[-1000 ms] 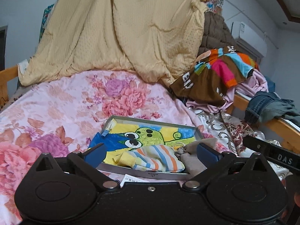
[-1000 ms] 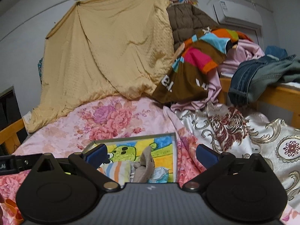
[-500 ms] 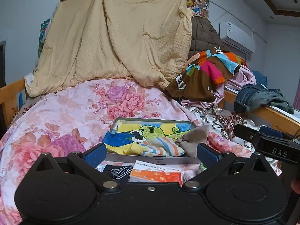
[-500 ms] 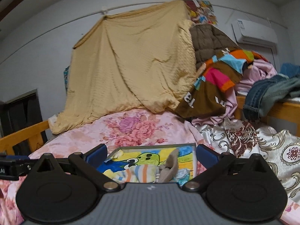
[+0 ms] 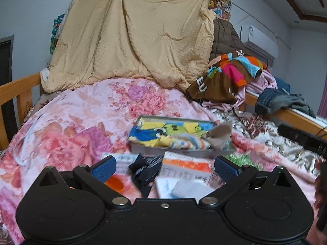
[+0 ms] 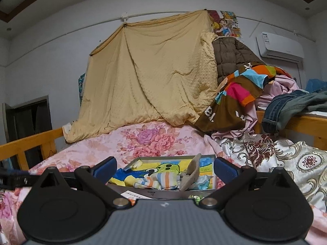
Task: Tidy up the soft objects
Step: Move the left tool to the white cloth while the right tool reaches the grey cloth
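A tan quilt [image 6: 151, 77] hangs over the head of a wooden-railed bed whose pink floral bedspread [image 5: 81, 118] fills both views, with a heap of clothing topped by a brown garment with bright stripes [image 6: 239, 94] piled to the right beside a gold-patterned cover [image 6: 296, 163]. Mid-bed sits a shallow grey tray [image 5: 175, 151] lined with a cartoon-print cloth [image 5: 155, 131]; inside it lie a striped sock [image 6: 157, 180] and a beige sock [image 6: 192, 171], one end of which stands up. The left gripper [image 5: 165, 165] hovers short of the tray, its blue-padded fingers [image 5: 104, 166] spread wide and empty, the tray beyond their tips and a litter of packets (blurred, one with an orange band [image 5: 187, 164]) lying between them. The right gripper [image 6: 164, 166], likewise wide apart and holding nothing, frames the tray and both socks between its fingers [image 6: 223, 168], without touching them.
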{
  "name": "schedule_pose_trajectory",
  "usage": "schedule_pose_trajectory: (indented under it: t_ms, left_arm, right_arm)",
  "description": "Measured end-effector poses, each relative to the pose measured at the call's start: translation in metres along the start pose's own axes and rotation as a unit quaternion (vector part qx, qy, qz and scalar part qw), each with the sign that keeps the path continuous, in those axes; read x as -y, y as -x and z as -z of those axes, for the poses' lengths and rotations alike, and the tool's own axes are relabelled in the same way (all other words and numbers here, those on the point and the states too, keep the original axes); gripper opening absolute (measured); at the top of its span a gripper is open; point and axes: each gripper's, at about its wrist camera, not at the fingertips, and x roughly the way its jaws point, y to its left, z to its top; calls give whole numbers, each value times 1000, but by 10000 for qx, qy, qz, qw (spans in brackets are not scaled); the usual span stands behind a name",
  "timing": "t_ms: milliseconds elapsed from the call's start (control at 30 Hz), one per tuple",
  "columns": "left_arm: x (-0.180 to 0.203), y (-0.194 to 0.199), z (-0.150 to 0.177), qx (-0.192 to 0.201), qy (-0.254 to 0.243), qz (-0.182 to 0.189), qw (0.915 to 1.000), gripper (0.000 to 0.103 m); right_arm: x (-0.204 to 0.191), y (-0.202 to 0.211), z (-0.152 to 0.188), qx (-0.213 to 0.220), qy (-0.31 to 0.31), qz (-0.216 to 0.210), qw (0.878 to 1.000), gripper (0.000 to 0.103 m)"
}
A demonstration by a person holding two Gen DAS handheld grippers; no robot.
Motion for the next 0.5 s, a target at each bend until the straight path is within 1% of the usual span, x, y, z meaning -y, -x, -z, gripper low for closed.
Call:
schedule_pose_trajectory:
  t_ms: [133, 233, 300, 367, 500]
  left_arm:
    - [-19, 9, 17, -220, 4, 31, 9998, 102]
    - [-29, 6, 28, -568, 123, 37, 9983, 102]
    - [-31, 0, 35, -774, 178, -60, 9968, 102]
    - [-33, -6, 41, -932, 219, -69, 9954, 102]
    - [-30, -13, 46, -1117, 156, -39, 9936, 102]
  right_arm:
    - [-4, 6, 6, -151, -4, -9, 9999, 103]
    - [-13, 5, 10, -351, 111, -93, 9993, 103]
    - [-19, 2, 16, -590, 167, -220, 9979, 103]
    - [-26, -3, 22, -839, 208, -350, 9956, 103]
    - [-43, -10, 36, -1240, 533, -585, 9891, 103]
